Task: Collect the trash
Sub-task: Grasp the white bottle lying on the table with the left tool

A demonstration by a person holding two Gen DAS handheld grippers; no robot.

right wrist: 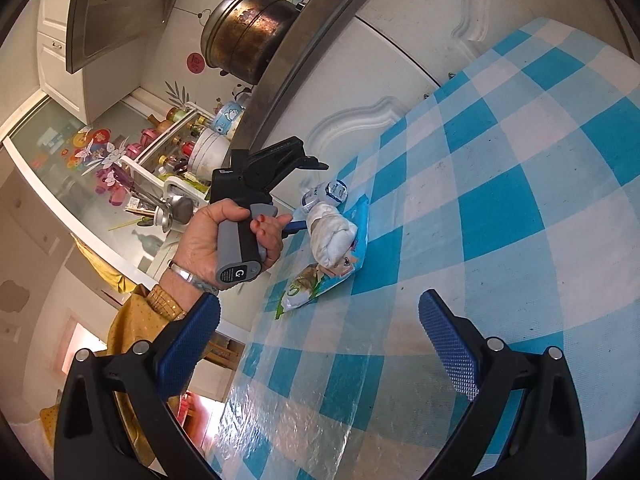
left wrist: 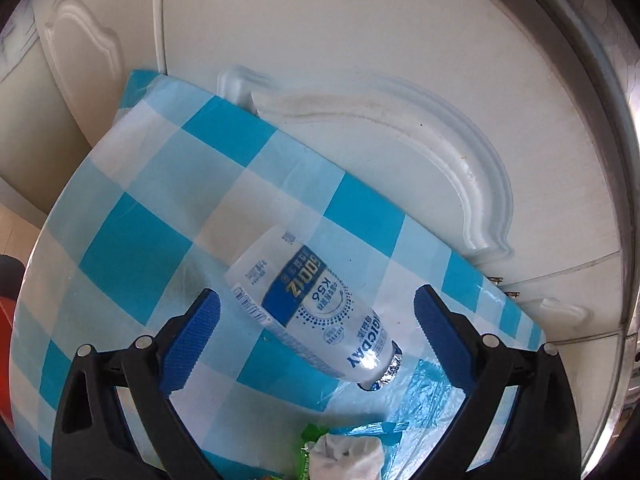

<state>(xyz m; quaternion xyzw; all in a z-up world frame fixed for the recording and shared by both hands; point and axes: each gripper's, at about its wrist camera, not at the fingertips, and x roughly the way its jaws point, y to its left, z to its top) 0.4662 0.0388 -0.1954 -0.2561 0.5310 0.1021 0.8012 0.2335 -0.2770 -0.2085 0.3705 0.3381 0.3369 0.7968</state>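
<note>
A white plastic bottle (left wrist: 316, 312) with a blue label and a torn foil top lies on its side on the blue-and-white checked tablecloth (left wrist: 152, 232). My left gripper (left wrist: 316, 332) is open, its blue pads on either side of the bottle without touching it. A crumpled white tissue (left wrist: 348, 456) on a green wrapper lies just below. In the right wrist view the bottle (right wrist: 326, 196), the tissue (right wrist: 332, 236), a blue packet (right wrist: 358, 220) and a green-white wrapper (right wrist: 304, 290) lie in a row. My right gripper (right wrist: 320, 344) is open and empty above the cloth.
White moulded cabinet doors (left wrist: 360, 40) stand right behind the table. A steel counter edge (right wrist: 288, 60) carries a large dark pot (right wrist: 248, 36). A dish rack with bottles and utensils (right wrist: 168, 168) is at the left. The hand holding the left gripper (right wrist: 236, 236) is by the trash.
</note>
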